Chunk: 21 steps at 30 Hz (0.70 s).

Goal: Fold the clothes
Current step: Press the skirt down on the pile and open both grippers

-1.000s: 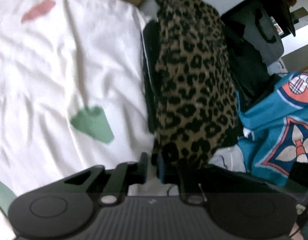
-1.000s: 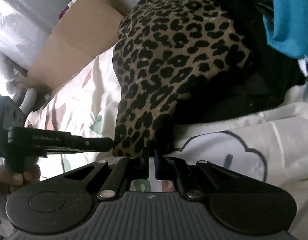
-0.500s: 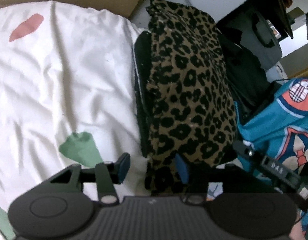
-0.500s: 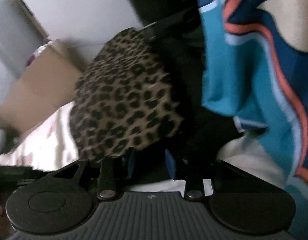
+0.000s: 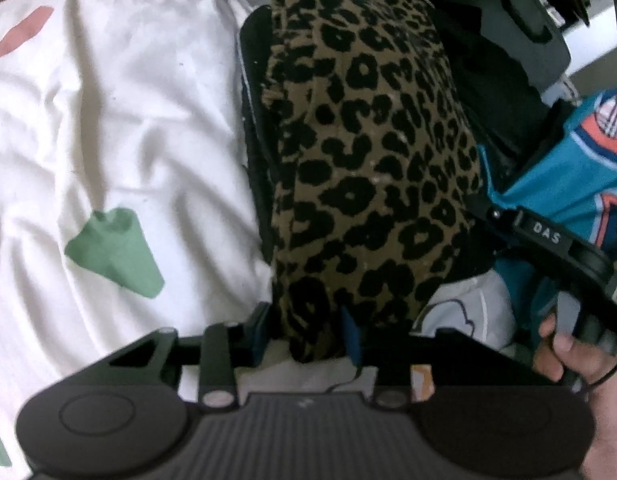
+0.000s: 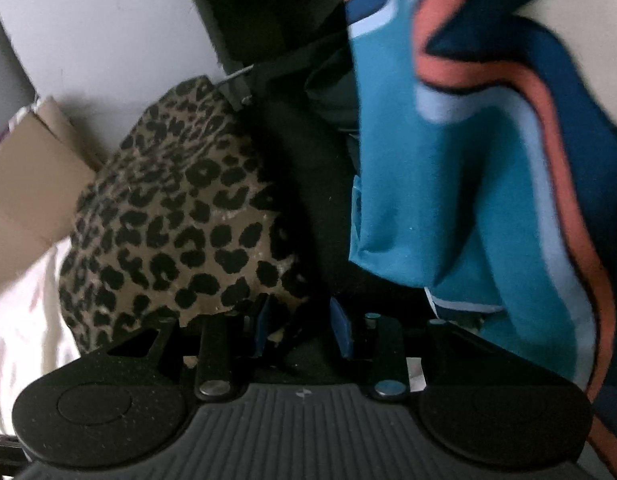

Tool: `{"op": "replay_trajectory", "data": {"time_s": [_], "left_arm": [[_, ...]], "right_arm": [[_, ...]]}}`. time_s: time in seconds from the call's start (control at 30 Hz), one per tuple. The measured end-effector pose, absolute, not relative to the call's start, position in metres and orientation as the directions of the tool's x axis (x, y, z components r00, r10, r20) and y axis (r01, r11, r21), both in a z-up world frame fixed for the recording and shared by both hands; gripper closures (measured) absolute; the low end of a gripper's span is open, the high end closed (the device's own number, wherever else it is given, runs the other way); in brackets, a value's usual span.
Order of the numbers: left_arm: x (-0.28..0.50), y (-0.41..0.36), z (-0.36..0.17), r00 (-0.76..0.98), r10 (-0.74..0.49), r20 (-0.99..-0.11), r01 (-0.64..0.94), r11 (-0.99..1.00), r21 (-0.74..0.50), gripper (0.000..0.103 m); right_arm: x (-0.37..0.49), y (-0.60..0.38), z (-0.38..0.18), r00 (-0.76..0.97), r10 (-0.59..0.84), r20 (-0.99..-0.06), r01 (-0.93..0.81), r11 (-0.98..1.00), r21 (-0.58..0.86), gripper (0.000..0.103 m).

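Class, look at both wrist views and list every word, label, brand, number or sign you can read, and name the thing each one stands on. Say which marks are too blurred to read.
"DAS": white letters on the black body of the right gripper, seen in the left wrist view.
Round emblem on the teal garment: a pattern only, no letters readable.
Small mark on the left gripper's ribbed housing: too small to read.

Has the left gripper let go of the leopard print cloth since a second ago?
Yes. The left gripper was clamped on the leopard print cloth beside the white sheet; its jaws opened, then partly closed again, with the cloth's near end between them.
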State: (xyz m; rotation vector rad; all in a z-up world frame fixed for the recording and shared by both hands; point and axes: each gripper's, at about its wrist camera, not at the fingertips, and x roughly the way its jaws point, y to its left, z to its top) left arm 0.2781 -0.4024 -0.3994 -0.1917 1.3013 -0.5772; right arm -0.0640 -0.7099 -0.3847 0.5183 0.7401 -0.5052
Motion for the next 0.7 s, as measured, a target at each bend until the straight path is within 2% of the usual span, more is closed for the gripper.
{"op": "replay_trajectory", "data": {"time_s": [0.23, 0.33, 0.5, 0.63, 0.7], "left_arm": [[0.279, -0.403, -0.382, 0.116, -0.462, -0.879, 0.333, 0.852, -0.404, 0.061], [0.279, -0.399, -0.369, 0.131, -0.443, -0.887, 0.354, 0.857, -0.376, 0.051], [0.285, -0.382, -0.347, 0.157, -0.431, -0.889, 0.334, 0.870, -0.363, 0.046], [0.288, -0.370, -0.321, 0.184, -0.424, -0.887, 0.349, 0.871, -0.345, 0.027], [0.288, -0.364, -0.308, 0.188, -0.416, -0.890, 0.361, 0.871, -0.332, 0.026]], "right_arm": [[-0.063, -0.703, -0.382, 0.600, -0.272, -0.752, 0.596, 0.779, 0.194, 0.066], [-0.069, -0.700, -0.372, 0.604, -0.276, -0.748, 0.615, 0.759, 0.216, 0.066], [-0.084, -0.683, -0.355, 0.655, -0.236, -0.718, 0.568, 0.780, 0.263, 0.066], [-0.088, -0.672, -0.343, 0.667, -0.216, -0.713, 0.544, 0.795, 0.268, 0.065], [-0.086, -0.666, -0.338, 0.665, -0.199, -0.720, 0.531, 0.804, 0.268, 0.065]]}}
